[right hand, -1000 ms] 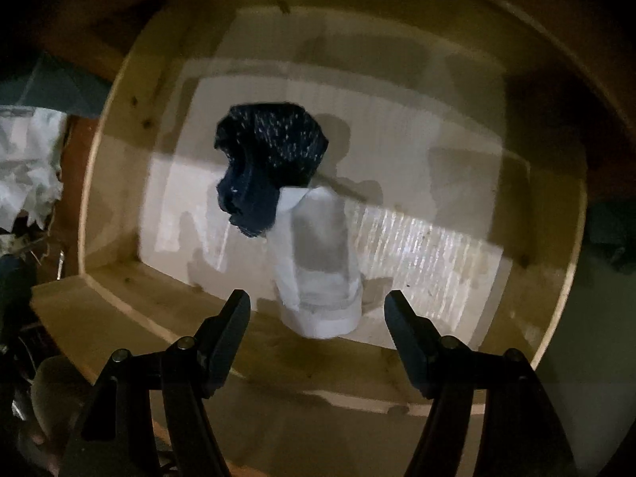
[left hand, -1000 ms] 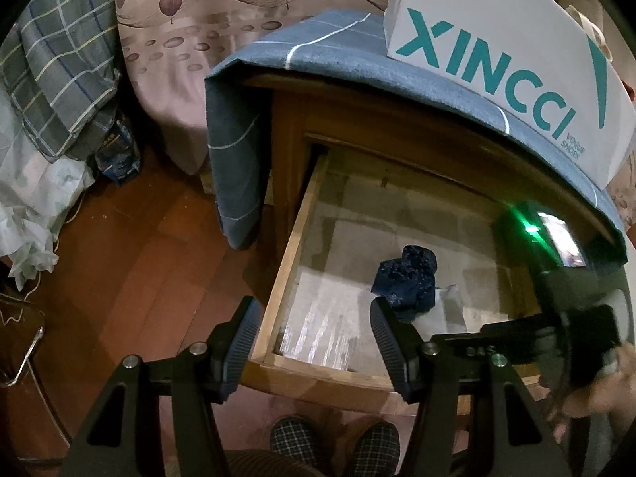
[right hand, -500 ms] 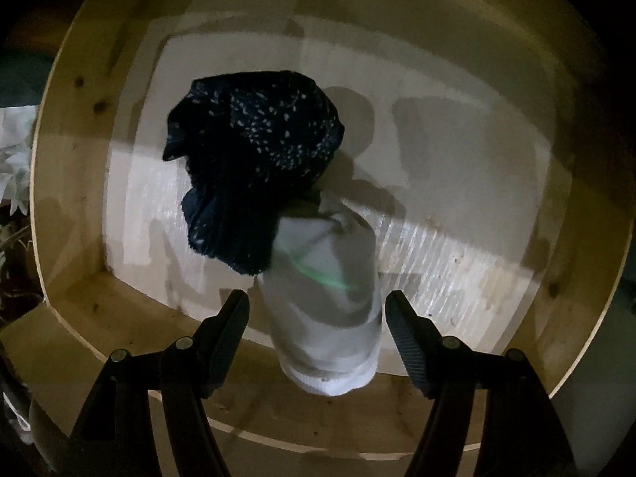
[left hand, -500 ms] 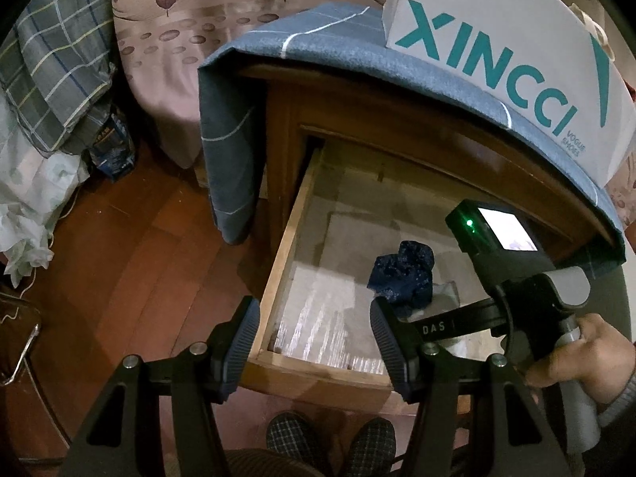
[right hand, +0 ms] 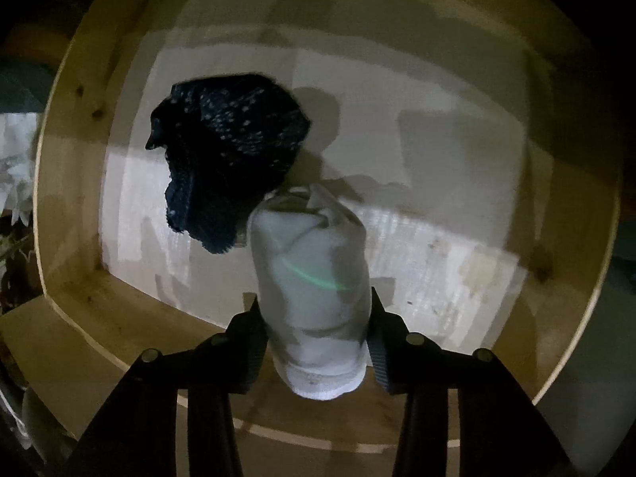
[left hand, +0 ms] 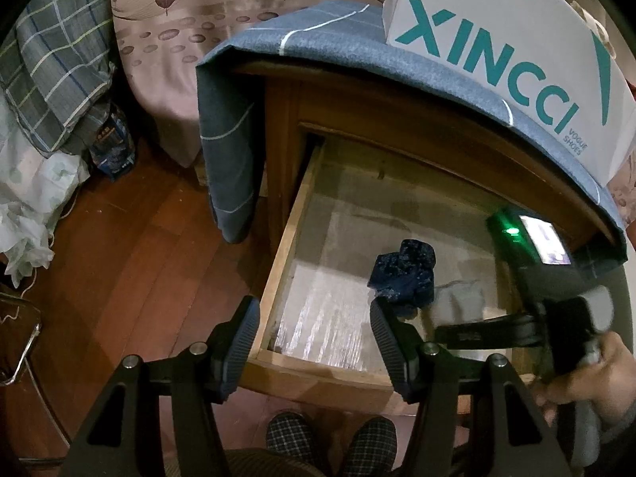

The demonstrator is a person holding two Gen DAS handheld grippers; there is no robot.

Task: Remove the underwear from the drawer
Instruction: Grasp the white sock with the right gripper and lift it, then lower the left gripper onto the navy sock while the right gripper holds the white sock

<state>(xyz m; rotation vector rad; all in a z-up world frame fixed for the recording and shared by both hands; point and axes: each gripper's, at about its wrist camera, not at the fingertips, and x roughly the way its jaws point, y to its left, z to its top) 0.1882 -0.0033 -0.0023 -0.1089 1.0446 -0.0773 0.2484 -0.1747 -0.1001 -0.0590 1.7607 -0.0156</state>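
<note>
The wooden drawer (left hand: 278,274) of the nightstand stands pulled open. On its paper-lined floor lie a dark blue speckled piece of underwear (left hand: 405,274) and a rolled white piece (left hand: 457,298) beside it. In the right wrist view my right gripper (right hand: 314,342) has its fingers pressed on both sides of the white roll (right hand: 314,286), with the dark piece (right hand: 226,151) just beyond to the left. My left gripper (left hand: 314,342) is open and empty above the drawer's front left corner.
A white shoe box (left hand: 497,51) sits on the blue cloth (left hand: 302,39) that covers the nightstand. A bed with pink sheet (left hand: 179,31) and a plaid pillow (left hand: 51,63) stand to the left. My slippers (left hand: 330,441) show on the wooden floor below.
My right gripper has moved down into the drawer and closed its fingers around the white roll. The left gripper has stayed open in about the same place.
</note>
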